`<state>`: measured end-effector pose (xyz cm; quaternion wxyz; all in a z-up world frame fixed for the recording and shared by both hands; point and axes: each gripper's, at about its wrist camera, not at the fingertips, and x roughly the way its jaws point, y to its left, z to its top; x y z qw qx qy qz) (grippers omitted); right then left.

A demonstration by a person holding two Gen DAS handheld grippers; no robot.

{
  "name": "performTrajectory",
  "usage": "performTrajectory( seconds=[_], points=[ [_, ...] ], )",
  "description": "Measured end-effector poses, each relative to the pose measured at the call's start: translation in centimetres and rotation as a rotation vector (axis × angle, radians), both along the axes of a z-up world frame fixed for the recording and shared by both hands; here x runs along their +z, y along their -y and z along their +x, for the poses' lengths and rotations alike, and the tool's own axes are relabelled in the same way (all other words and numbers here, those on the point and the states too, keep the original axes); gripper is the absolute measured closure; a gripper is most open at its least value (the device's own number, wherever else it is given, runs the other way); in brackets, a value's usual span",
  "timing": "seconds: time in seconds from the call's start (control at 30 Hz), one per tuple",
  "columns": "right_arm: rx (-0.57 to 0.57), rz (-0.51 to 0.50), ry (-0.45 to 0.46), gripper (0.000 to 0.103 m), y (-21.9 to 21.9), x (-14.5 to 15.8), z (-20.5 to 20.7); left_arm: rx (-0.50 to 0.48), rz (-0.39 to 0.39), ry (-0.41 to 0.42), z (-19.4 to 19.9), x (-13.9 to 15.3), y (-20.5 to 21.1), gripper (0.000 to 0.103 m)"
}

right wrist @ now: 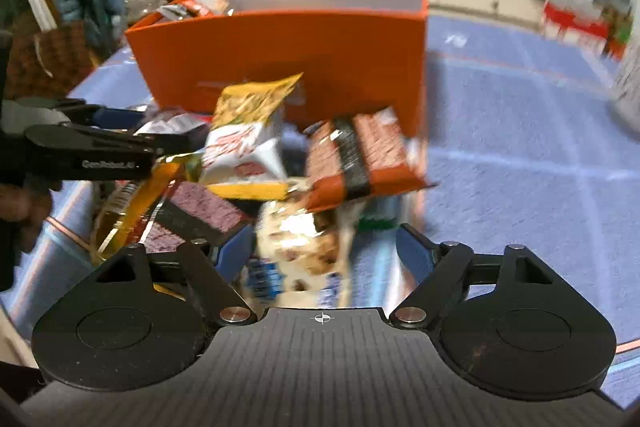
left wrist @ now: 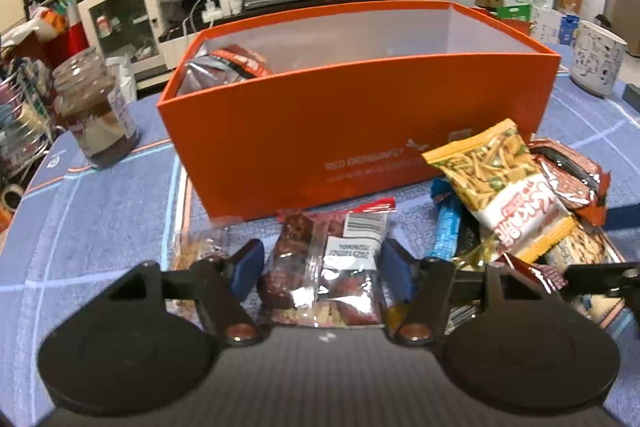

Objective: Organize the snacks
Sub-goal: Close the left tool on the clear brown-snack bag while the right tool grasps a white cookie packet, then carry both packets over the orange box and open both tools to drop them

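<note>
An orange box [left wrist: 320, 131] stands on the blue table; a dark snack packet [left wrist: 236, 63] lies inside at its left end. My left gripper [left wrist: 322, 269] is open, its blue pads on either side of a clear packet of dark red snacks [left wrist: 320, 275] lying in front of the box. A pile of snacks lies to the right, topped by a yellow-and-white noodle snack bag [left wrist: 496, 183]. In the right wrist view my right gripper [right wrist: 326, 251] is open over a silver-and-white packet [right wrist: 304, 247], beside an orange-brown packet [right wrist: 360, 163] and the orange box [right wrist: 288, 67].
A glass jar [left wrist: 96, 107] stands left of the box. A white patterned cup [left wrist: 596, 59] stands at the far right. The left gripper's fingers [right wrist: 100, 147] reach in at the left of the right wrist view. Cluttered shelves and a TV stand lie behind the table.
</note>
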<state>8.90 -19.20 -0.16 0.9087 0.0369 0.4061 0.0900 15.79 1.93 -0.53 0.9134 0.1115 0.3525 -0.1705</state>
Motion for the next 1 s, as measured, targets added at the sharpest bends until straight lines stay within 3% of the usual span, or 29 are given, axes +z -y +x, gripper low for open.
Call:
performTrajectory(
  seconds=[0.13,0.17,0.2,0.23,0.37,0.67,0.83,1.0],
  points=[
    [0.018,-0.043,-0.006,0.041,-0.6,-0.8,0.6,-0.012,-0.013,-0.014,-0.1,0.1,-0.2,0.041],
    [0.022,-0.051,-0.007,0.046,-0.7,-0.8,0.7,-0.011,-0.016,-0.020,-0.1,0.1,-0.3,0.042],
    [0.029,-0.042,-0.011,0.059,-0.7,-0.6,0.8,-0.011,-0.016,-0.022,0.0,0.2,-0.4,0.042],
    [0.032,-0.026,-0.017,0.063,-0.6,-0.5,0.8,-0.008,-0.015,-0.022,0.0,0.2,-0.4,0.042],
    [0.037,-0.033,-0.035,0.063,-0.3,0.0,0.6,0.011,-0.017,-0.030,0.0,0.5,-0.5,0.047],
    [0.046,-0.058,-0.011,0.063,0.6,1.8,-1.5,0.025,-0.021,0.011,-1.5,2.2,-1.6,0.047],
    [0.047,-0.030,0.051,0.063,0.8,3.9,-2.9,0.045,-0.041,0.043,-2.4,3.5,-2.3,0.048],
    [0.070,-0.065,0.128,0.063,-0.3,4.9,-3.6,0.062,-0.038,0.096,-3.8,4.6,-2.1,0.048]
  ],
)
